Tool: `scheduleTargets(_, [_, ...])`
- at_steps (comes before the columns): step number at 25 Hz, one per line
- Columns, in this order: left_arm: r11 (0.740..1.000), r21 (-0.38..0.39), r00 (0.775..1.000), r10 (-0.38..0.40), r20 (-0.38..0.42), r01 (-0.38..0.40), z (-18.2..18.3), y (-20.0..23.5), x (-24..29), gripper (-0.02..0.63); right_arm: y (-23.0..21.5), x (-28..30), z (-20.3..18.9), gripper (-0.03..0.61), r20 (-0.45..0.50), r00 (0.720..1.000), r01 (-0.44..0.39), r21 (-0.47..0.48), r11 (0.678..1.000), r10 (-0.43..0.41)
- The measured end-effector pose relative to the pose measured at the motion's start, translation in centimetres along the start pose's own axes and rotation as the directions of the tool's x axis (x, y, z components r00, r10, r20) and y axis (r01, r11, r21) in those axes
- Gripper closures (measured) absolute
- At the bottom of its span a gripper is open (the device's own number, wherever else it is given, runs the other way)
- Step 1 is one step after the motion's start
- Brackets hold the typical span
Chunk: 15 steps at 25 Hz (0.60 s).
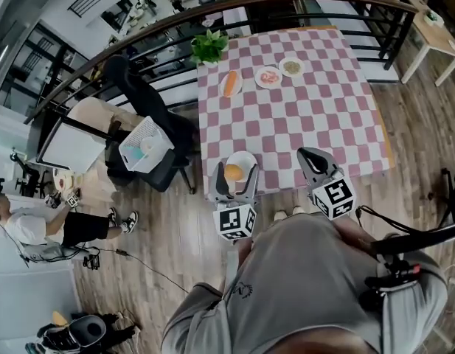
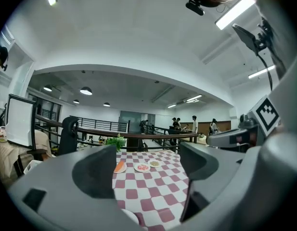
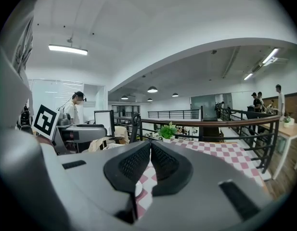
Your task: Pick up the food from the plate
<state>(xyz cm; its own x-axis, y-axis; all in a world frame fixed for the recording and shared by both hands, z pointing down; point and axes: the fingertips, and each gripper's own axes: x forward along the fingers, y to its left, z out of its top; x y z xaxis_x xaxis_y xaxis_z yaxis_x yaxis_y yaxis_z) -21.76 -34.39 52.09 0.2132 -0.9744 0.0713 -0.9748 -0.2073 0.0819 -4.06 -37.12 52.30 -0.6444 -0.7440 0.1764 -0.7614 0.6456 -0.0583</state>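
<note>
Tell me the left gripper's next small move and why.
Probably tilt the left gripper down over the near white plate and its orange food. Its jaws stand wide apart with nothing between them, and its own view looks out along the table, catching only the plate's rim at the bottom edge.

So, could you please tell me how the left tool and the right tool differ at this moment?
The left tool has its jaws wide apart; the right tool has them pressed together. In the head view the left tool shows over the near plate with its orange food, while the right tool shows beside it over the checked tablecloth. Both are empty, and each carries a marker cube.
</note>
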Motion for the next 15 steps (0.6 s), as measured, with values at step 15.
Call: scheduleTargets(15, [0.954,-0.236,0.863,0.04,-0.504,-0.182,-13.1,8.7,-0.7,0.204,0.5,-1.1,-0.6,0.561,-0.02,1.0,0.004,0.017,1.0,-0.004])
